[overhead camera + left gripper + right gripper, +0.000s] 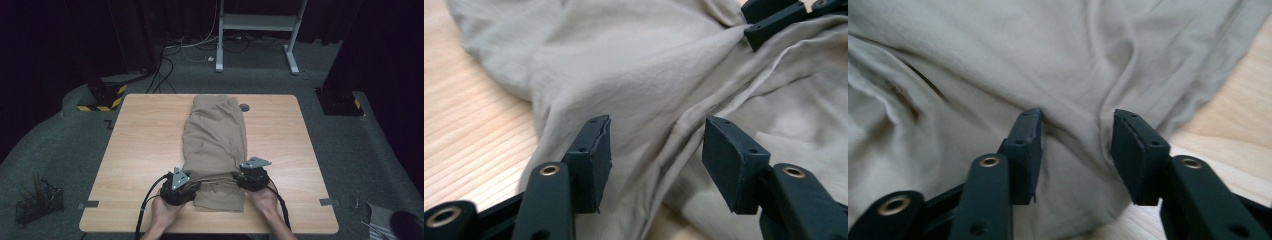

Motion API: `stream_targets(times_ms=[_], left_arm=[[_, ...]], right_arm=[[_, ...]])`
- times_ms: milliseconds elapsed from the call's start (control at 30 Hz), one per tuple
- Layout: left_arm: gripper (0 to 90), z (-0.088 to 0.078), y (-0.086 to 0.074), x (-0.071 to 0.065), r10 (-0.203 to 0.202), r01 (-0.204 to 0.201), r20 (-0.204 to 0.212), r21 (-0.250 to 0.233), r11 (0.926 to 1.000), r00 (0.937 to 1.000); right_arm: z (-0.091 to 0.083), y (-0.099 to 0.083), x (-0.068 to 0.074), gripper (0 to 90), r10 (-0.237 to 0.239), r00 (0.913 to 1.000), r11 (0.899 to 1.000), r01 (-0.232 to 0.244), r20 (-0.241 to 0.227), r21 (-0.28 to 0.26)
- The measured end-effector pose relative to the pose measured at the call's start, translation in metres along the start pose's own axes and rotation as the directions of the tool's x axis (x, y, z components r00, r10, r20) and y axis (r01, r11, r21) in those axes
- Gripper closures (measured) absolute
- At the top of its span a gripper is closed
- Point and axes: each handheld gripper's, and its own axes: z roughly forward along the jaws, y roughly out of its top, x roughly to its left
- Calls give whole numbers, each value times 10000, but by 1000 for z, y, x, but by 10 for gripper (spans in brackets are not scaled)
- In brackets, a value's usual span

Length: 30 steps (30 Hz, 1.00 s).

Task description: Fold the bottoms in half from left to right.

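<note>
A tan garment (pixel 217 135) lies folded lengthwise down the middle of the wooden table (pixel 145 150), its near end by the front edge. My left gripper (pixel 196 185) rests at the garment's near left side. In the left gripper view it (pixel 656 125) stands open, and a raised ridge of the cloth (pixel 639 75) runs between the jaws without being pressed. My right gripper (pixel 241 179) sits at the near right side. It (pixel 1078 117) is open too, straddling a soft fold of the fabric (pixel 998 60). The right gripper's jaws (pixel 774 20) also lie on the cloth far across it.
A round grommet (pixel 244 106) is set in the table beside the garment's far end. Tape marks (pixel 90 204) sit near the front corners. On the floor are a wire basket (pixel 37 202) at the left, a yellow-black striped base (pixel 102 97) and a white desk frame (pixel 260 22) behind.
</note>
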Motion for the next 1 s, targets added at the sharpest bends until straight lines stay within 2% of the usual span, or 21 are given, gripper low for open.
stream_targets(times_ms=[100, 200, 367, 433, 500, 567, 667, 733, 833, 933, 1000], left_arm=[[445, 18, 2, 4, -109, 110, -7, 428, 9990, 9999], [445, 34, 8, 10, 64, -49, -195, 781, 9969, 9998], [434, 60, 27, 31, -47, 72, -259, 963, 9953, 9997], [422, 70, 35, 41, -227, 265, -358, 1076, 9938, 9991], [420, 78, 42, 48, -212, 251, -335, 1206, 9924, 9992], [435, 80, 46, 50, -223, 255, -253, 1358, 9904, 9994], [484, 73, 43, 46, -46, 84, -270, 1420, 9898, 9996], [499, 65, 36, 40, 117, -82, -260, 1339, 9910, 9996], [509, 54, 27, 35, 141, -105, -276, 1259, 9920, 9995], [509, 54, 27, 34, 232, -189, -332, 1245, 9920, 9992], [507, 60, 30, 37, 261, -204, -480, 1166, 9930, 9985]], right_arm=[[10, 1, 0, 518, 184, 9998, 9996, -186, 82, 232], [17, 7, -2, 515, -142, 9991, 9995, 129, 412, 304], [38, 25, -25, 516, 73, 9979, 9996, -91, 648, 263], [46, 34, -33, 515, 214, 9965, 9991, -242, 806, 340], [52, 41, -40, 513, 331, 9949, 9983, -376, 957, 455], [55, 45, -44, 512, 471, 9934, 9970, -532, 1044, 567], [51, 44, -40, 496, 403, 9929, 9964, -483, 1115, 702], [42, 37, -33, 500, 265, 9949, 9982, -315, 975, 507], [26, 21, -21, 513, 351, 9978, 9990, -367, 570, 269], [23, 13, -12, 516, -29, 9980, 9993, 6, 639, 371], [27, 17, -13, 520, -10, 9980, 9992, -15, 627, 393]])
